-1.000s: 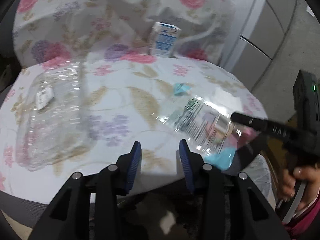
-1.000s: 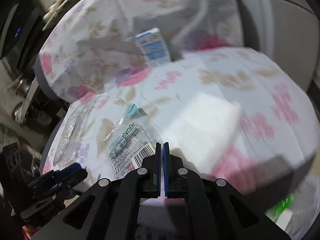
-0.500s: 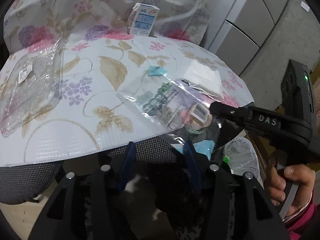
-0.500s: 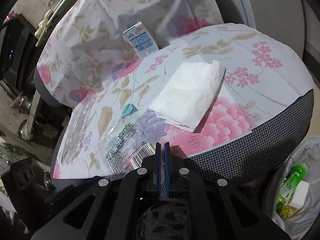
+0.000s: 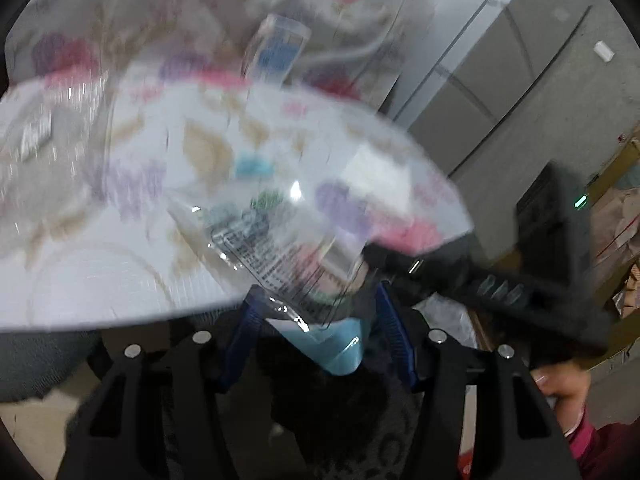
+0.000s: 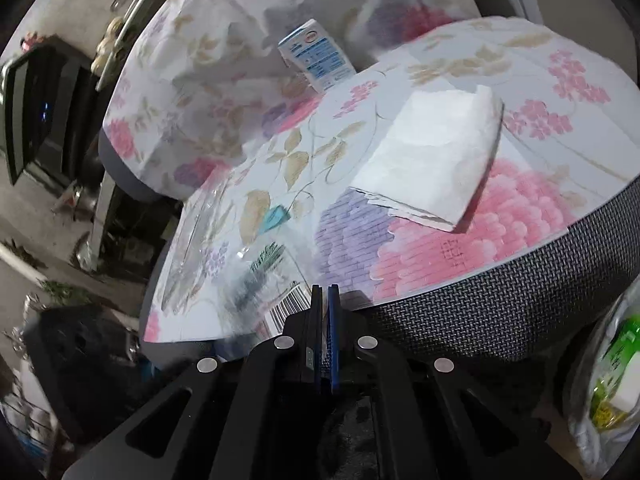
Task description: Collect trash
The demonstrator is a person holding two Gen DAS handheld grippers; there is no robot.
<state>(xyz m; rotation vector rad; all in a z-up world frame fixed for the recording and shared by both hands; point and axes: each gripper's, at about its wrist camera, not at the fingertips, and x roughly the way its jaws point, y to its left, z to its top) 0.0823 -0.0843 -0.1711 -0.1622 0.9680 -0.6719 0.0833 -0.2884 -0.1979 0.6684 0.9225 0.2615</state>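
We see the right gripper (image 6: 325,292) with its two jaws pressed together on the edge of a clear printed plastic wrapper (image 6: 260,280), barcode corner right at the fingertips; the wrapper hangs off the front edge of the floral-covered seat (image 6: 460,256). In the left wrist view the same wrapper (image 5: 280,248) is lifted and stretched out, its blue end dangling between the left gripper (image 5: 316,312) fingers, whose jaws stand spread wide apart and touch nothing we can make out; that view is heavily motion-blurred. The right gripper (image 5: 400,264) comes in there from the right, tip on the wrapper, with the person's hand (image 5: 564,392) on its grip. Other trash lies on the seat: a folded white tissue (image 6: 432,160) near the right front, a small teal scrap (image 6: 274,216) left of it, a large clear plastic bag (image 6: 192,240) at the left edge, and a blue-and-white carton (image 6: 316,56) standing upright at the back against the draped backrest (image 6: 192,80). At lower right a trash bag (image 6: 576,432) sits beside the seat with a green bottle (image 6: 616,352) inside.
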